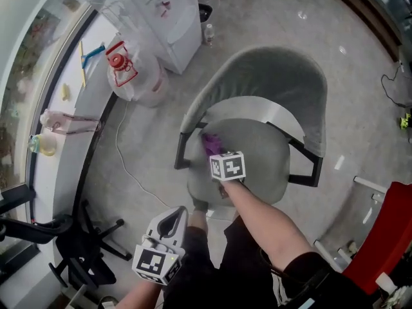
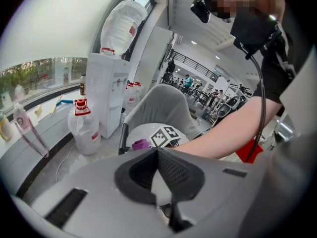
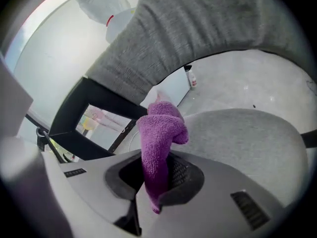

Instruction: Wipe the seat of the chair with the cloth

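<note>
A grey upholstered chair with a curved back (image 1: 270, 82) and a round seat (image 1: 257, 166) stands on black arm frames in the head view. My right gripper (image 1: 215, 148) is over the seat's left part, shut on a purple cloth (image 1: 211, 143) whose bunched end hangs onto the cushion. In the right gripper view the purple cloth (image 3: 157, 143) rises from between the shut jaws, with the seat (image 3: 242, 138) beyond it. My left gripper (image 1: 172, 223) hangs low in front of the chair, shut and holding nothing. The left gripper view shows the chair (image 2: 163, 110) and the cloth (image 2: 140, 144) from the front.
A white water dispenser (image 1: 166, 11) stands at the back left, with a large water jug (image 1: 132, 73) and a cable (image 1: 122, 153) on the floor beside it. A black office chair base (image 1: 84, 250) is at the lower left; a red object (image 1: 383, 237) is at the right.
</note>
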`<state>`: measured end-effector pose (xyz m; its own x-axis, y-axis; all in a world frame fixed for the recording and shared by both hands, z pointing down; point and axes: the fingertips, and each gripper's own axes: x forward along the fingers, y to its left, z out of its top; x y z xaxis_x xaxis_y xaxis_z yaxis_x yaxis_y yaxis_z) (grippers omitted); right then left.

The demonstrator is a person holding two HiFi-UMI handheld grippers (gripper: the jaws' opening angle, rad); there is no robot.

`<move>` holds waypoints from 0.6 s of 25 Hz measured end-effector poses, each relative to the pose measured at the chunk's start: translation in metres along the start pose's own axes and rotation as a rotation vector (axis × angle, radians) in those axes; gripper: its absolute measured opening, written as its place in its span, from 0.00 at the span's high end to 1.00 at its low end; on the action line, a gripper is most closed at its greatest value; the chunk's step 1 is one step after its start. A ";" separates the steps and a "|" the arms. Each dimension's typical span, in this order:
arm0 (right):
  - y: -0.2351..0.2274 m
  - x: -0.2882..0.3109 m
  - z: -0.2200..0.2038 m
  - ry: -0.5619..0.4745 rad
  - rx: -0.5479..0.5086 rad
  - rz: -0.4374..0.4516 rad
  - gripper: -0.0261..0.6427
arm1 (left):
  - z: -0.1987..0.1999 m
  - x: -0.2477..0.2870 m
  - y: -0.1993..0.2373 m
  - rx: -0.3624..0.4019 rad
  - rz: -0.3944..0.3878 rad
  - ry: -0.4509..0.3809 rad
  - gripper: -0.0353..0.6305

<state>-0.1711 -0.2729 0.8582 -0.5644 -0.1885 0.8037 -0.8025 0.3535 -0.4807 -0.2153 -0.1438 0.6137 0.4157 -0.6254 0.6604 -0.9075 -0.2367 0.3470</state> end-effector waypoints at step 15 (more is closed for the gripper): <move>-0.007 0.029 -0.016 0.027 0.126 0.077 0.86 | -0.021 -0.003 0.017 -0.068 0.025 0.012 0.94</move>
<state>-0.1789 -0.2666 0.8906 -0.6215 -0.1400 0.7708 -0.7758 0.2475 -0.5805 -0.2305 -0.1300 0.6312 0.3940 -0.6213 0.6773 -0.9115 -0.1696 0.3746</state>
